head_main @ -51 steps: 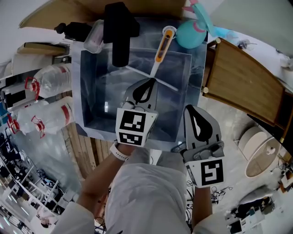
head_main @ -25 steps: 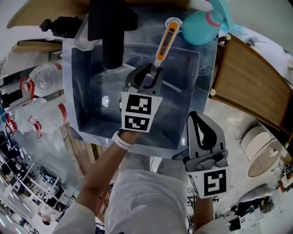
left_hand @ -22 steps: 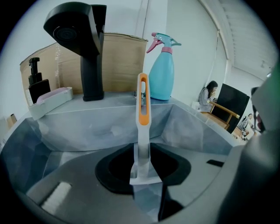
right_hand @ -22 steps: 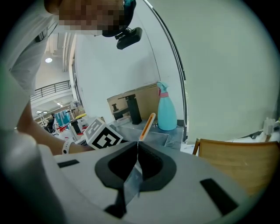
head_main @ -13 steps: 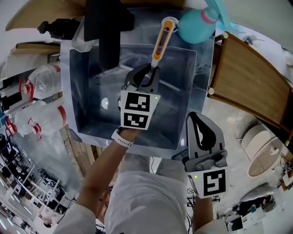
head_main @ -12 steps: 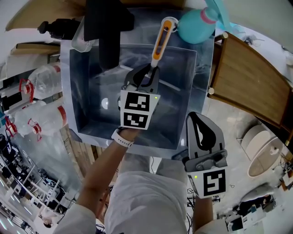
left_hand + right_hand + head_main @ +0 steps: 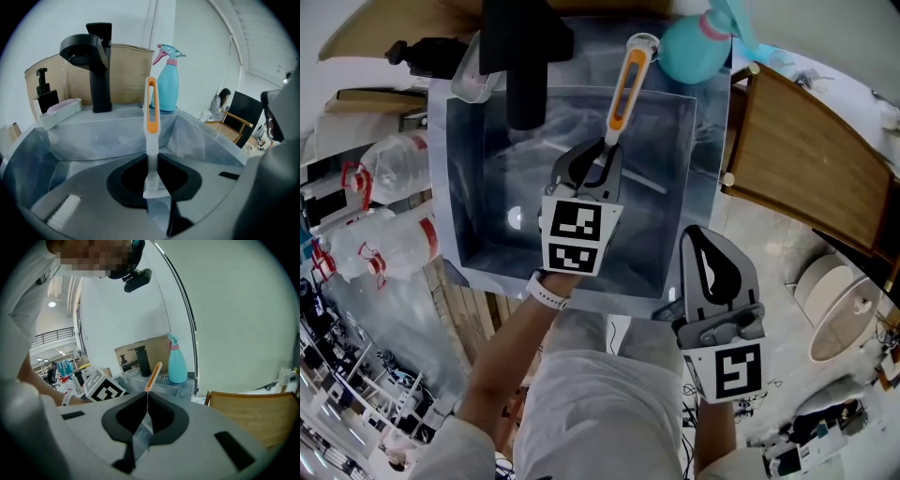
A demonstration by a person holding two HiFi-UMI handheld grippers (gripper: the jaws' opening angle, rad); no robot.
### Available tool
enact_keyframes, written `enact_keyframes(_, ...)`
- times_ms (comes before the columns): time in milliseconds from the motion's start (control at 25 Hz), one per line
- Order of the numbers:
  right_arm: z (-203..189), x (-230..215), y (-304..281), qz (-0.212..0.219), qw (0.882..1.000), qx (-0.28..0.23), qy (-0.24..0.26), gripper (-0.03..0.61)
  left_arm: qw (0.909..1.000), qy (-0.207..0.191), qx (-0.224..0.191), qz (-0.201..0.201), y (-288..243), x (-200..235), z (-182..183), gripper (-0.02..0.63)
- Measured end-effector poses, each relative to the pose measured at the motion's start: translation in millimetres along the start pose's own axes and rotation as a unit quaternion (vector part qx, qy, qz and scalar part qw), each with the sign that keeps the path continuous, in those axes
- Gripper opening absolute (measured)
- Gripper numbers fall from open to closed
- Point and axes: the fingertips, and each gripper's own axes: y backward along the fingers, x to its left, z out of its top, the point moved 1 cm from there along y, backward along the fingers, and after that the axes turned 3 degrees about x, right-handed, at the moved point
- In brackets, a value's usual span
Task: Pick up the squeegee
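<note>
The squeegee [image 7: 623, 86] has a white handle with an orange grip and stands tilted in the steel sink [image 7: 461, 197], its top near the back rim. My left gripper [image 7: 602, 157] is inside the sink, shut on the white lower handle. In the left gripper view the handle [image 7: 151, 112] rises straight up from between the pressed jaws of the left gripper [image 7: 151, 158]. My right gripper [image 7: 705, 236] hovers outside the sink's front right corner, holding nothing. In its own view the right gripper [image 7: 146, 400] has its jaws together, and the squeegee [image 7: 153, 373] shows far ahead.
A black faucet [image 7: 525, 66] stands at the sink's back left beside a soap dish [image 7: 475, 80]. A teal spray bottle [image 7: 689, 47] stands at the back right. A wooden panel [image 7: 806, 159] lies right of the sink, and plastic bottles [image 7: 403, 164] lie left.
My left gripper went forward into the sink to the squeegee's handle, and its jaws closed on it. The right gripper stayed near the sink's front right corner.
</note>
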Motion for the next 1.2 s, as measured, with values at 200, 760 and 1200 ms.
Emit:
enact_keyframes(200,8,5,17,-0.012,1.000,-0.015,0.008,0.006,0.9998,0.000,-0.019,-0.004,29,-9,8,0.064)
enact_keyframes(760,46,27,84,-0.059,0.997,-0.049,0.026,0.006,0.9967,0.013,-0.080,-0.007,144,-31,27,0.064)
enact_keyframes(1200,87,55,127,-0.079,0.993,-0.069,0.050,0.006,0.9902,0.022,-0.138,0.007,243,-26,56,0.064)
